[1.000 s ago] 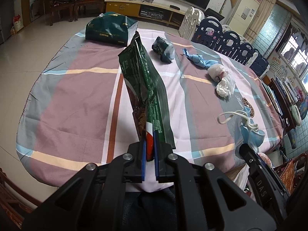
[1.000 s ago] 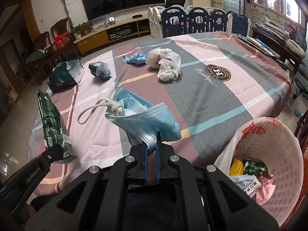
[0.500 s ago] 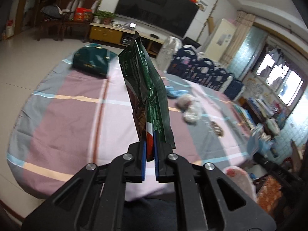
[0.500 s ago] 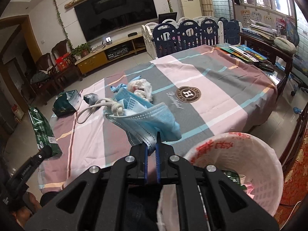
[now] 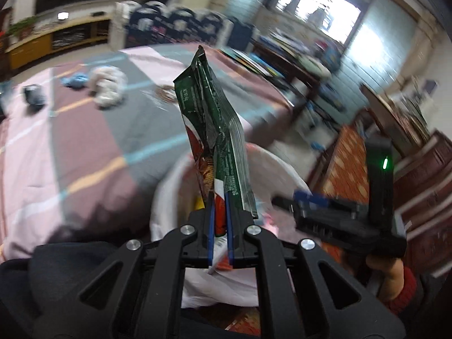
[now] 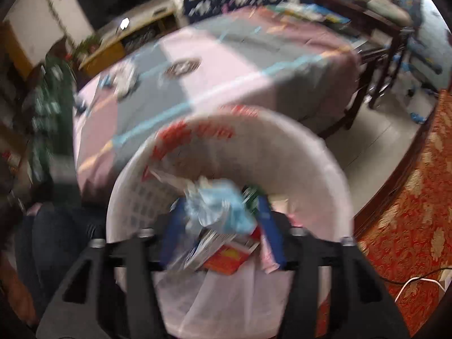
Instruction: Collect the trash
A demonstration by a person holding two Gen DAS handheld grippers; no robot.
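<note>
Now right gripper (image 6: 223, 220) jaws just opening over basket (image 6: 325, 152) — we're dropping mask (image 6: 223, 206); left gripper (image 5: 219, 206) clamping green wrapper (image 5: 214, 118) for next drop.

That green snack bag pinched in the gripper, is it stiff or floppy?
Probably fairly stiff and light: the green snack bag stands upright above the shut left gripper, pinched only at its bottom edge. Its creases suggest thin, crinkly foil, likely slippery.
</note>
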